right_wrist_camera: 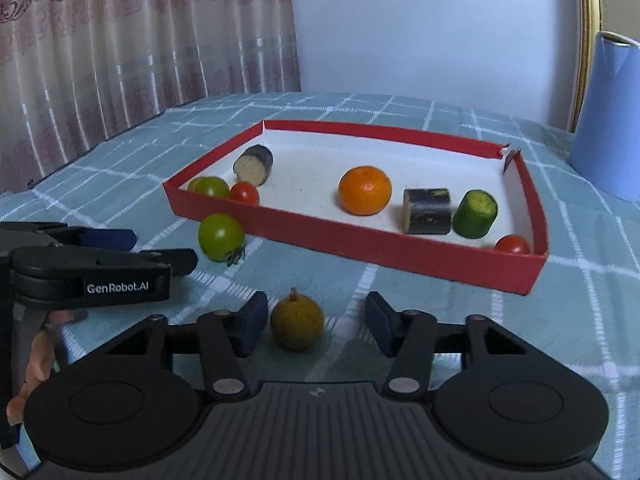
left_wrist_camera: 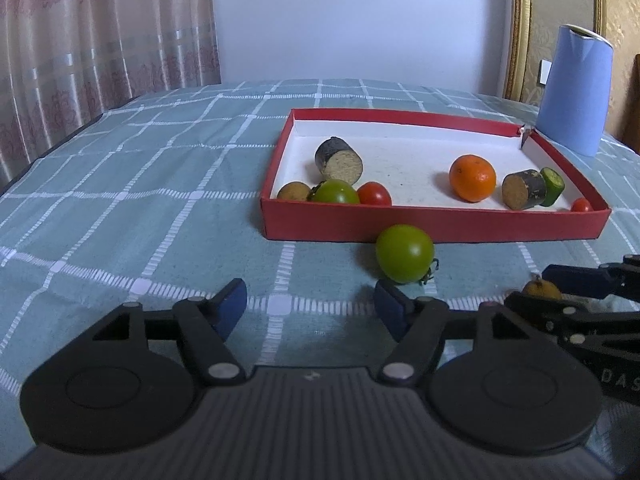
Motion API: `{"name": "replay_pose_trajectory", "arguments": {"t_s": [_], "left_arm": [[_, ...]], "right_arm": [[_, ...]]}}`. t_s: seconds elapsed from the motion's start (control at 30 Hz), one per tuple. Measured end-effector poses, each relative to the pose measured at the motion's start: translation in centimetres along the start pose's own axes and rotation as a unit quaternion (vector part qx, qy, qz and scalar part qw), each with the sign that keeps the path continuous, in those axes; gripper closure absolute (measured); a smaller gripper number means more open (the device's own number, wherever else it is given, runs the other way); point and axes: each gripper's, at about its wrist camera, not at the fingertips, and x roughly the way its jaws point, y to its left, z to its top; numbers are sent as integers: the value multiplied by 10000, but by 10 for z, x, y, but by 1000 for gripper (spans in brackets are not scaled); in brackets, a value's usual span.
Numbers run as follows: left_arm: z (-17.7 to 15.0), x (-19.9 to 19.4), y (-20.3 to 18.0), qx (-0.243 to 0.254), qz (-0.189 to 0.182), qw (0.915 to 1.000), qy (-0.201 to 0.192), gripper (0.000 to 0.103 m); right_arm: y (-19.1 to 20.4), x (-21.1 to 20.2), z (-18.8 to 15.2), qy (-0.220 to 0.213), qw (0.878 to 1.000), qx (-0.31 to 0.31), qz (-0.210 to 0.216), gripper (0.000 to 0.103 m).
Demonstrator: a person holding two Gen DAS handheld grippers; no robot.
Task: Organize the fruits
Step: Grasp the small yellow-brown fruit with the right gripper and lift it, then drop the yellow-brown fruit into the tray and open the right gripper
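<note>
Both claws stand released—the right claw [right_wrist_camera: 316,324] straddles the brown fruit [right_wrist_camera: 297,322] just before the red tray [right_wrist_camera: 400,250] to grasp it, the left claw [left_wrist_camera: 310,306] empty short of the green tomato [left_wrist_camera: 405,253].

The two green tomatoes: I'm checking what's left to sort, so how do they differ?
The nearer green tomato lies outside the red tray on the checked cloth, against the tray's front wall; the other green tomato is inside the tray. The nearer one sits alone with its stem turned down; the inner one is crowded between a brown fruit and a red tomato. Both are round, glossy and green.
</note>
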Motion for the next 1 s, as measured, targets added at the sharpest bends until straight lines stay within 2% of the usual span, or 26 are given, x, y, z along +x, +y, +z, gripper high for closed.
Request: {"name": "replay_pose_trajectory", "arguments": {"t_s": [0.03,0.07,0.1,0.3,0.47,0.63,0.8,1.0], "left_arm": [[0,0,0,-4,-4,10000,3,34],[0,0,0,-6,-12,10000,6,34],[0,0,0,-6,-13,10000,10,34],[0,1,-1,-3,-13,10000,17,32],[1,1,-2,-8,-40,10000,22,30],[1,1,-1,-23,-72,10000,29,29],[1,2,-1,-33,-95,9999,32,28],[1,2,-1,-39,-119,9999,37,27]], "right_arm": [[1,0,0,-29,10000,-4,-1,64],[1,0,-1,-46,10000,9,15,74],[1,0,0,-59,10000,34,27,76],[-6,-7,2,-237,9996,146,-25,76],[-21,-23,19,-641,9970,51,-426,76],[-48,-16,44,-868,9920,40,-919,76],[-73,4,62,-868,9879,141,-1280,76],[-89,26,77,-765,9856,202,-1495,76]]}}
